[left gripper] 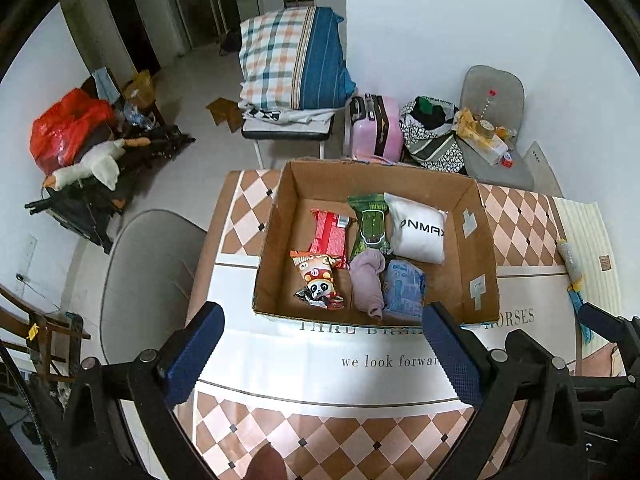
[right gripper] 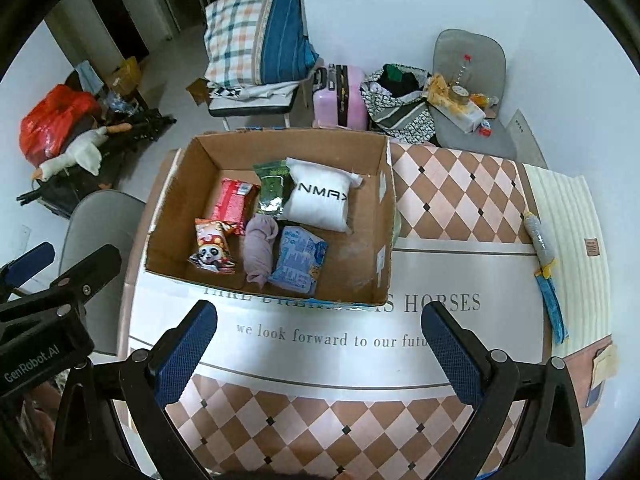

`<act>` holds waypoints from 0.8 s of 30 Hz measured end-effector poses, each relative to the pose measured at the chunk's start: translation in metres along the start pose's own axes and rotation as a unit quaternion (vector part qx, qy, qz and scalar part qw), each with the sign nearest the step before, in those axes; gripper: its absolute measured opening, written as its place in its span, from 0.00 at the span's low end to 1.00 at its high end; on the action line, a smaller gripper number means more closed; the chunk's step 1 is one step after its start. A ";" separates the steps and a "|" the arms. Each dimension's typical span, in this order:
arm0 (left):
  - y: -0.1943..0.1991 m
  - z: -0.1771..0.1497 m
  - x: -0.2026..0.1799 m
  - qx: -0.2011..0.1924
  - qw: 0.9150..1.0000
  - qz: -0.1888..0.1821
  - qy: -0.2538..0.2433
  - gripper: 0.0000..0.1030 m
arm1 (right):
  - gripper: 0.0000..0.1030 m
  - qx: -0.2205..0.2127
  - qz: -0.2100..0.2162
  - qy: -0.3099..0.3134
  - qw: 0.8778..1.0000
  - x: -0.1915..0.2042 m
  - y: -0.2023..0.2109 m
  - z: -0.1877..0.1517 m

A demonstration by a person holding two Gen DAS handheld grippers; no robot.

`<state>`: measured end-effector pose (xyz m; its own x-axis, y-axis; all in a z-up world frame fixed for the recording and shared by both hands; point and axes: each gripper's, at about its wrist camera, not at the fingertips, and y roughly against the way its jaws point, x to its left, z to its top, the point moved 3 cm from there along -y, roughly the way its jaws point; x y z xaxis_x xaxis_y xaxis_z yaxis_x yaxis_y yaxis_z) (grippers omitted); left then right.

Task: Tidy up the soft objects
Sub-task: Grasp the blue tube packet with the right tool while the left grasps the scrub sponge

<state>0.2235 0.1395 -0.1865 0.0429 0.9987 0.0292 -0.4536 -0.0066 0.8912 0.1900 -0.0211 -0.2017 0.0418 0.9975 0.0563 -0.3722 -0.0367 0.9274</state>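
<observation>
1. Left gripper [left gripper: 320,344]: jaws wide, nothing between them, held above the surface [left gripper: 280,344] just short of the box [left gripper: 476,248].
2. Right gripper [right gripper: 316,340]: jaws wide too, empty, above the printed white band of the cloth, near the box's front wall.
3. Box sits open on the surface, flaps up. All six soft items are inside it.
4. Back row, left to right: red pack [left gripper: 330,232], green pack [left gripper: 370,222], white pillow [left gripper: 420,230] with black lettering. Green pack touches the pillow's left edge.
5. Front row, left to right: panda snack bag [left gripper: 318,280], purple cloth [left gripper: 368,282], blue pack [left gripper: 404,288]. Snack bag overlaps the red pack's near end; cloth lies between snack bag and blue pack, touching the blue pack.
6. Right third of the box floor is bare cardboard.
7. Right wrist view shows the same layout: red pack [right gripper: 234,202], green pack [right gripper: 274,188], pillow [right gripper: 320,196], snack bag [right gripper: 212,246], cloth [right gripper: 260,248], blue pack [right gripper: 298,264], box [right gripper: 384,216].
8. Outside the box, on the surface's right edge: a grey tube [right gripper: 540,236] with a blue strip [right gripper: 554,304] past its near end, lying on a pale mat [right gripper: 568,208]. Well apart from the box.
9. Left gripper also shows at the left edge of the right wrist view.
10. Behind the surface: chair [left gripper: 492,88] with clutter, pink suitcase [left gripper: 378,126], plaid pillow [left gripper: 294,58].
</observation>
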 end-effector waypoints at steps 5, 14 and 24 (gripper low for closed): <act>0.012 0.003 -0.014 -0.016 1.000 0.004 -0.003 0.98 | 1.00 -0.012 0.033 -0.019 0.999 -0.017 0.008 -0.002; -0.004 0.033 -0.153 -0.034 0.992 -0.037 -0.114 0.98 | 1.00 0.008 -0.025 -0.068 0.997 -0.150 -0.002 -0.004; -0.139 0.031 -0.387 0.193 0.951 -0.143 -0.193 0.98 | 1.00 0.132 -0.104 -0.152 0.974 -0.393 -0.094 -0.030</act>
<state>0.2971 -0.2475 -0.3078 0.4725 0.8700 -0.1409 -0.0172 0.1690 0.9855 0.1813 -0.4078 -0.3222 0.3793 0.9223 -0.0736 -0.0761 0.1104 0.9910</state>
